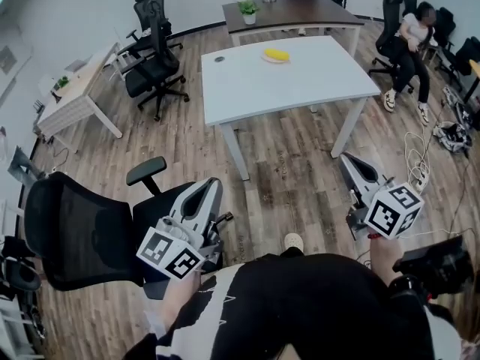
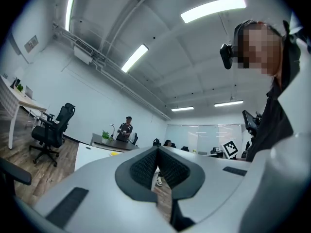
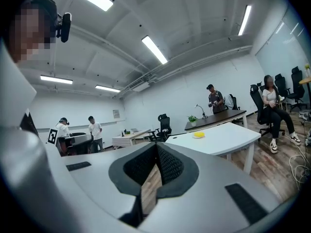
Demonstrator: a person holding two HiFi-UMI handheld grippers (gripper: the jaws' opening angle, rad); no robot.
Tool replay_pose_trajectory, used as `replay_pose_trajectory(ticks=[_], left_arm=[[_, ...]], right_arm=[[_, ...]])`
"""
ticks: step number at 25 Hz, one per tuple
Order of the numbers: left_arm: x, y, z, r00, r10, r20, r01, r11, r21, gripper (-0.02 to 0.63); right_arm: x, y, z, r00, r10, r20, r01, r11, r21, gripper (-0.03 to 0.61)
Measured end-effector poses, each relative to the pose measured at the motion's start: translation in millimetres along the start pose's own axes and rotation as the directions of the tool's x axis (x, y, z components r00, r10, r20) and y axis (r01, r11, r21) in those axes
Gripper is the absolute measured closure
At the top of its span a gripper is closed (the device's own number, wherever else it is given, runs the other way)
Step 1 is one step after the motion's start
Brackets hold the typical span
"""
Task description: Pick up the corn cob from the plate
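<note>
The yellow corn cob lies on a small plate at the far side of the white table, well ahead of me. It shows as a small yellow spot in the left gripper view and in the right gripper view. My left gripper is held low at the left, over the wood floor, jaws shut with nothing between them. At the right, my right gripper is also shut and empty. Both point toward the table and are far short of it.
A black office chair stands close at my left, and more chairs sit left of the table. Behind it is a dark desk with a potted plant. A person sits at the right; cables lie on the floor.
</note>
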State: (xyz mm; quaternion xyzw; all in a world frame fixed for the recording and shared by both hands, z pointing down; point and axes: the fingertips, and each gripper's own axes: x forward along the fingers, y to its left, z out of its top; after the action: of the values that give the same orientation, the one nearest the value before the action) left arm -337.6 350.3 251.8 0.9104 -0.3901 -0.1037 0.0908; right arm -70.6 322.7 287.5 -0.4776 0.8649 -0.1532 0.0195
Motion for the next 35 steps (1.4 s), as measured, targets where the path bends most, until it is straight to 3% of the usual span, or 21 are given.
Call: replay_pose_trajectory(ticks=[4,10,17,27,35], left_arm=[[31,15,8,0.999,0.019,0.026,-0.018,1.000,-0.017,0.598],[76,38,7,0.998,0.055,0.023,-0.056,0.998,0.040,0.598],[125,61,0,0.993,0.107,0.042,-0.108,0.993,0.038,0.598],[176,63,-20,0.993,0.113,0.031,-0.114,0.993,0.034,0.598],[188,70,-29,0.992,0.128,-0.014,-0.128,0.992,0.012,0.598]], right_arm=[[26,-27,17,1.000,0.017,-0.014,-0.018,1.000,-0.022,0.565],[59,-72,42,0.998,0.056,0.013,-0.056,0.998,-0.032,0.565],[84,-126,53,0.997,0.074,0.007,-0.074,0.996,-0.040,0.565],[111,-175,50,0.995,0.096,-0.034,-0.097,0.995,-0.029,0.565],[127,-186,39,0.992,0.100,-0.077,-0.099,0.995,0.015,0.565]])
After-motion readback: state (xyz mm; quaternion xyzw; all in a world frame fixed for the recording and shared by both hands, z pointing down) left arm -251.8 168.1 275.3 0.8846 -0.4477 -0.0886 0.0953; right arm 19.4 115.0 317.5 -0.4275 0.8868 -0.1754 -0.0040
